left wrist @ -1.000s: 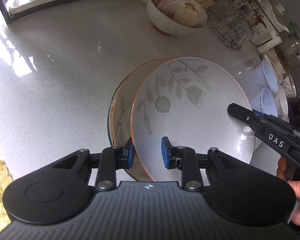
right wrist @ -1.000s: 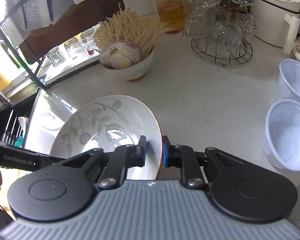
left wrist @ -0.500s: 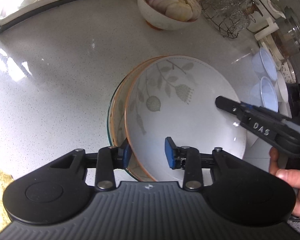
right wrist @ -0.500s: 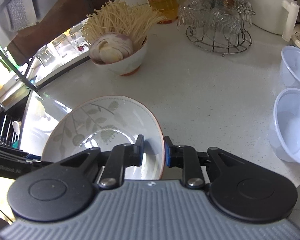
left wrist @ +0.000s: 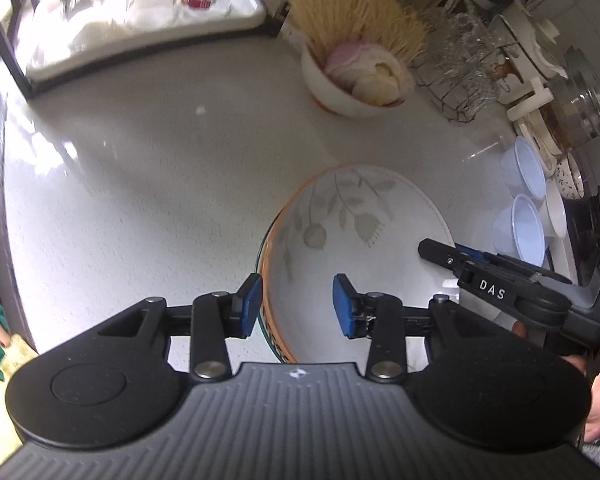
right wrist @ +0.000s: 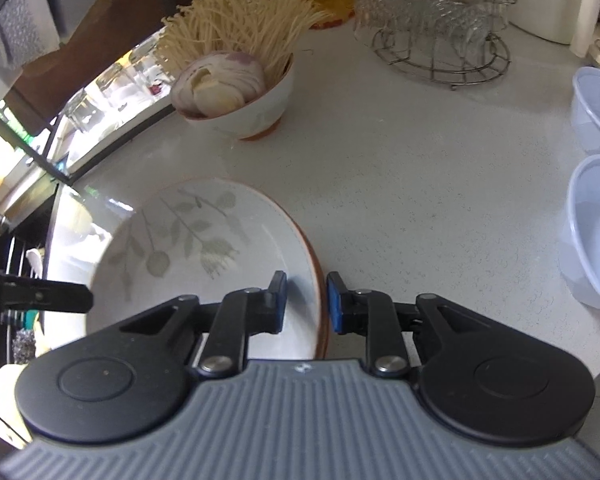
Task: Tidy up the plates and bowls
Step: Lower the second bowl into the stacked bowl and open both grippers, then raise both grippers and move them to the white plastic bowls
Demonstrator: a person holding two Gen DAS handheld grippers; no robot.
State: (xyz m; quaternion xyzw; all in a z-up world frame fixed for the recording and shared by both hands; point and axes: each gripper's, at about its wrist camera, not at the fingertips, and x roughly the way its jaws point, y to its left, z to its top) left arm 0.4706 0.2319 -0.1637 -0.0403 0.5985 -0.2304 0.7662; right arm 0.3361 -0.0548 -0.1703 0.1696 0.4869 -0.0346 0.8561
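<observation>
The white ceramic plate with a grey-green leaf pattern and an orange-brown rim point(left wrist: 364, 236) lies nested on a second plate of like rim point(right wrist: 320, 320), of which only an edge shows, both at the near part of the pale speckled stone worktop point(left wrist: 140, 184). A thin glassy green edge shows under the stack on its left side; what it belongs to cannot be determined. The left hand-held gripper point(left wrist: 296, 304) has its blue pads apart, straddling the left rim of the stack, the outer pad close to the rim; contact cannot be confirmed. The right hand-held gripper point(right wrist: 303, 302) likewise stands with pads apart astride the right rim, a clear gap on each side, gripping nothing. Assessment: the plates are glazed, rigid, fairly heavy for their thickness, slippery at the pads and liable to chip or break if dropped or knocked together. The rim is the only practical purchase; a hold should be taken well onto the flat border, with the load shared on opposite sides if the stack is lifted whole. Beyond stand a white bowl holding sliced onion and enoki mushrooms point(right wrist: 240, 92), a wire rack of upturned glasses point(right wrist: 440, 36), and two translucent plastic bowls point(right wrist: 592, 220) at the right edge, well apart from the plates.
</observation>
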